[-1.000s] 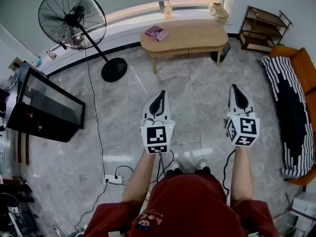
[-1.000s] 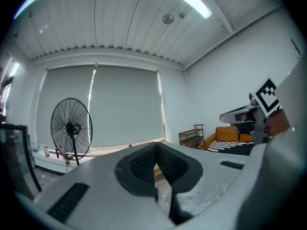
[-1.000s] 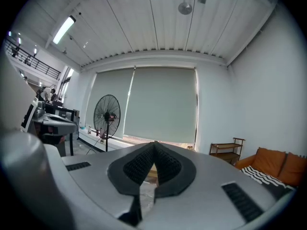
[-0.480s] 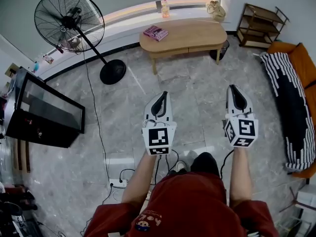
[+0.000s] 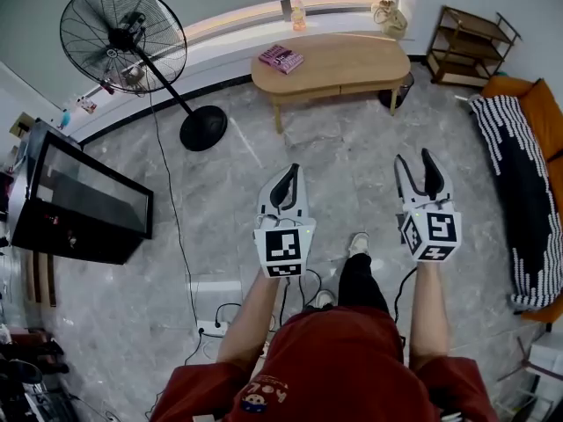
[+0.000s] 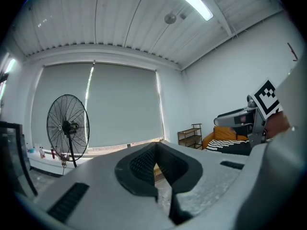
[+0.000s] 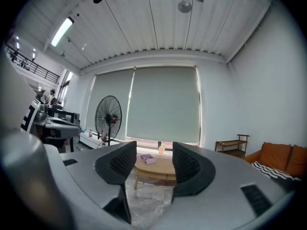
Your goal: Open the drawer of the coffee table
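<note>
Pointing level toward the table [image 5: 339, 60], both grippers hang over the floor [image 5: 343, 161], well apart from it. Left gripper [image 5: 288, 170]: jaws together, empty. Right gripper [image 5: 414, 159]: jaws just opened wide, nothing between them, table seen through the gap. Book [image 5: 280, 58] lies on the table's left end. Fan [image 5: 123, 35] stands left.

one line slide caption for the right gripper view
Right gripper, jaws just opened and empty, pointing at the coffee table ahead.
</note>
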Demonstrator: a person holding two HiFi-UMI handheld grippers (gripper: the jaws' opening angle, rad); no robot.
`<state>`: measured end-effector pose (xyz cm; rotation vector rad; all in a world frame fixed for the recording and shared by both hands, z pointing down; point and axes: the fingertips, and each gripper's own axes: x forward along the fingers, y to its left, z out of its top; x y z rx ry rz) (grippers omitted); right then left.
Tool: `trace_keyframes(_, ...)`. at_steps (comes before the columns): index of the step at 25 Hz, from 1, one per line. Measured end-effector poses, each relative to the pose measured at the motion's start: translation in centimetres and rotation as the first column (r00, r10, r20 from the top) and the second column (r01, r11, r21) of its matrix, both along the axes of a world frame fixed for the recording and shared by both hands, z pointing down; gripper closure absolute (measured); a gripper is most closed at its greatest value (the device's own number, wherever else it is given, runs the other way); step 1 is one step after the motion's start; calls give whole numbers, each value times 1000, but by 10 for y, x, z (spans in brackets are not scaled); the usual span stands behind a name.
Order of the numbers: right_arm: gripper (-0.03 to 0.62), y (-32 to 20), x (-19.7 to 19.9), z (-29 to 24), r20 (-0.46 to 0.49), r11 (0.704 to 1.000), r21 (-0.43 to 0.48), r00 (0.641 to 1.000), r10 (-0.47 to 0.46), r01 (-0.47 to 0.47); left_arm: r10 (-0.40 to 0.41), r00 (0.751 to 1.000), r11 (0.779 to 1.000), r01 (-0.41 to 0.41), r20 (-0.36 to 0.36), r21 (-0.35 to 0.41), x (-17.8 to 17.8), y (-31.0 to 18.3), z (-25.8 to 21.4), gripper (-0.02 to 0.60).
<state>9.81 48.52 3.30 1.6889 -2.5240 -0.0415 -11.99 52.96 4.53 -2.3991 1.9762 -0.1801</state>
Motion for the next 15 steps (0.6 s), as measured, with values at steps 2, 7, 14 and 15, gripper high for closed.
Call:
trace_keyframes(2, 361, -11, 0, 3, -7, 1000, 1, 1000, -2, 2, -4, 1000, 1000, 4, 4, 0, 0, -10, 2, 575)
trace_keyframes(7, 361, -46, 6, 13, -1, 1000, -7, 1000, 1, -1, -15, 1000, 1000, 15, 21, -8, 3, -47, 9, 575)
trace_keyframes(14, 362, -121, 34, 19, 23, 999, -34, 1000, 7, -6, -21, 1000, 1000, 21, 15, -9, 25, -119, 8, 575)
trace_keyframes(15, 362, -134, 39, 19, 24, 999, -36, 1000, 6, -5, -24, 1000, 1000, 24, 16, -9, 29, -131, 7, 575)
